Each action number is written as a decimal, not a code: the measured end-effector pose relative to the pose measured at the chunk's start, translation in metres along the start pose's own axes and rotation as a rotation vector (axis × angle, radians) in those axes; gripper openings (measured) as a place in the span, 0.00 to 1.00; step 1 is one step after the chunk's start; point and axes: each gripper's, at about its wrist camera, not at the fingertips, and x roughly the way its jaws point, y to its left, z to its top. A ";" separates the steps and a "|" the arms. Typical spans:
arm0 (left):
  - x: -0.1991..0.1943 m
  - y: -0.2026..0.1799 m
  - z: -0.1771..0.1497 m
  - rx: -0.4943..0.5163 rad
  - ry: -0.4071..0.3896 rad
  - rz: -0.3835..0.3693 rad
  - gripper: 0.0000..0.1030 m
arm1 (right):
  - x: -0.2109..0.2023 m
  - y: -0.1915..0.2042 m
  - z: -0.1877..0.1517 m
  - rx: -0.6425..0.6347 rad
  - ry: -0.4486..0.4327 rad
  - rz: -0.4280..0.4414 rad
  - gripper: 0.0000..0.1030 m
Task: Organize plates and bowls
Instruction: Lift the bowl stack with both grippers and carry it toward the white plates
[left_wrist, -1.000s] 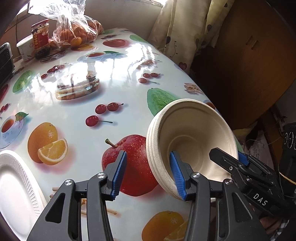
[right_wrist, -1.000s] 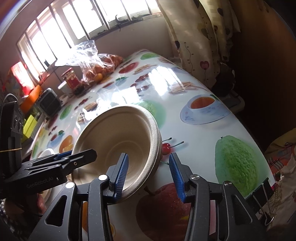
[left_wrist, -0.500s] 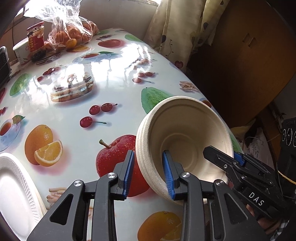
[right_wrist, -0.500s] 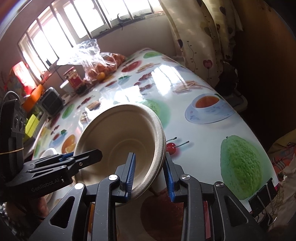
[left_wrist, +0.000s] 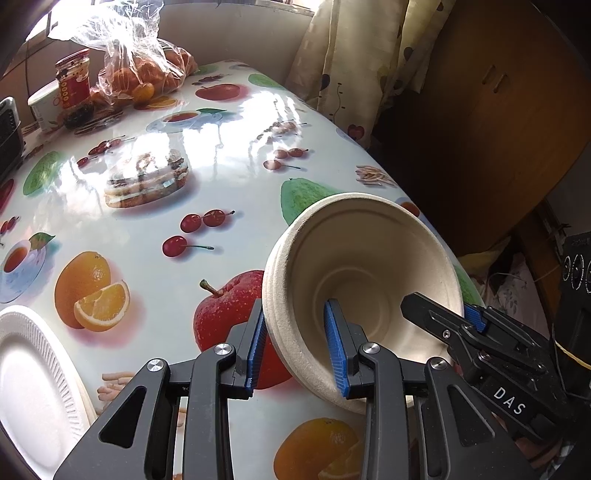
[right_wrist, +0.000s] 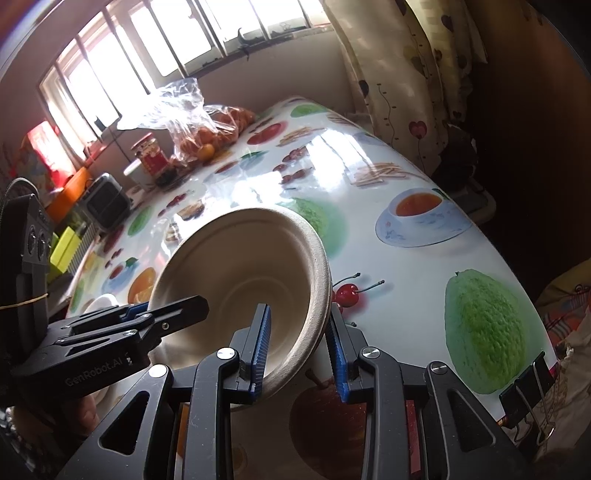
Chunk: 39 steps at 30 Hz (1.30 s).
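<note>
Two black hand-held grippers with blue ribbed pads clamp opposite sides of a small nested stack of beige moulded-fibre bowls (left_wrist: 364, 273), tilted and lifted over the glossy fruit-print tablecloth (left_wrist: 155, 206). Left gripper (left_wrist: 297, 345): jaws have just been closing, now narrow, one pad outside the wall, one inside, pinching the near-left rim. Right gripper (right_wrist: 297, 345): same story, jaws have just been closing, pads straddle the rim on the bowls' right side, pressed to it. In the left view the right gripper shows at lower right reaching into the bowl; in the right view the left one shows at lower left.

Step in hand, my read: two-handed grip on the bowl stack, likely to pull the bowls apart or carry them to a spot. Next move calls for steady even pull or lift, thin rim could flex or slip from the pads.

White ribbed foam plate (left_wrist: 33, 380) sits at the table's near-left edge, cut off by the frame, something beige just under its edge, maybe a second plate, can't confirm.

Hard to make out: how many bowls are nested, rim layers suggest two or three. Whether the stack's underside touches the table is hidden by the grippers. Back of the table: clear plastic bag of oranges (left_wrist: 144, 70), red-label jar (left_wrist: 74, 86), glare washes out detail.
</note>
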 end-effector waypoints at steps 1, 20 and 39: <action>-0.001 0.000 0.000 0.000 -0.002 0.001 0.31 | -0.001 0.001 0.000 0.000 -0.002 0.001 0.28; -0.039 0.011 -0.010 -0.012 -0.072 0.049 0.31 | -0.018 0.035 0.001 -0.062 -0.038 0.049 0.28; -0.088 0.054 -0.037 -0.086 -0.141 0.126 0.31 | -0.020 0.095 -0.009 -0.163 -0.033 0.137 0.28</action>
